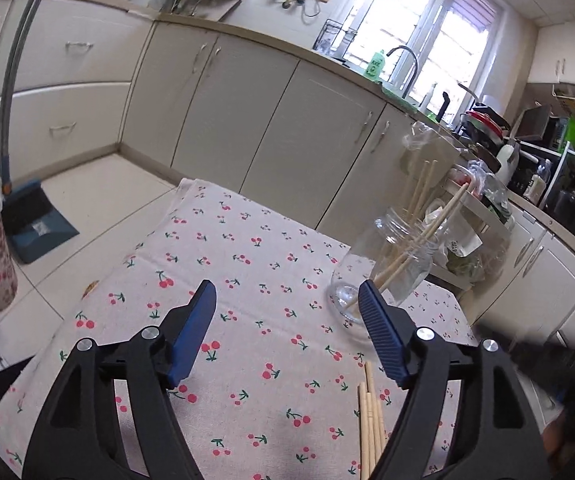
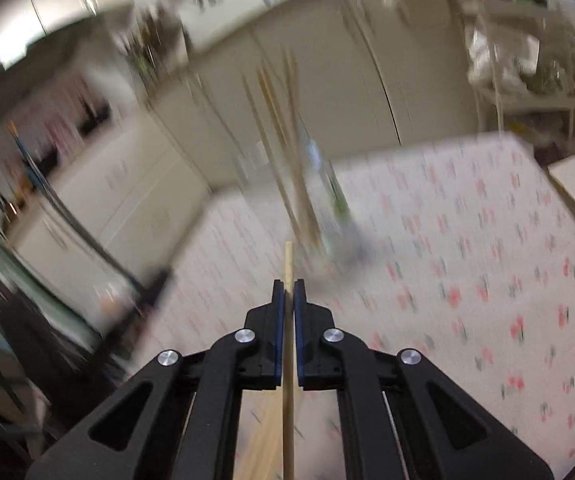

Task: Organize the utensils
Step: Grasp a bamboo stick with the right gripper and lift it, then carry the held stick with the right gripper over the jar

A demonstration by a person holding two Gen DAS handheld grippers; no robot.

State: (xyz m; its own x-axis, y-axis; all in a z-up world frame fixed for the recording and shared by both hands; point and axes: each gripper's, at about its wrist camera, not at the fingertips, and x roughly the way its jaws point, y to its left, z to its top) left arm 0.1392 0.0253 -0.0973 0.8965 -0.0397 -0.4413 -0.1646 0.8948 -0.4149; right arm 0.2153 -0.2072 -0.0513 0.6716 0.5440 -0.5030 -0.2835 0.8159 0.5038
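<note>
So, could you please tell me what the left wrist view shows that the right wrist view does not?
Only the left wrist view shows the open left gripper, the loose chopsticks lying on the cloth, and the dustpan on the floor. Only the right wrist view shows the right gripper, jaws shut on a single chopstick. Both show the cherry-print tablecloth and the glass jar holding chopsticks, though it is blurred in the right view.

Right tool (image 2: 288, 286) clamped on one chopstick (image 2: 288, 264) above cherry-print tablecloth (image 2: 467, 240).
</note>
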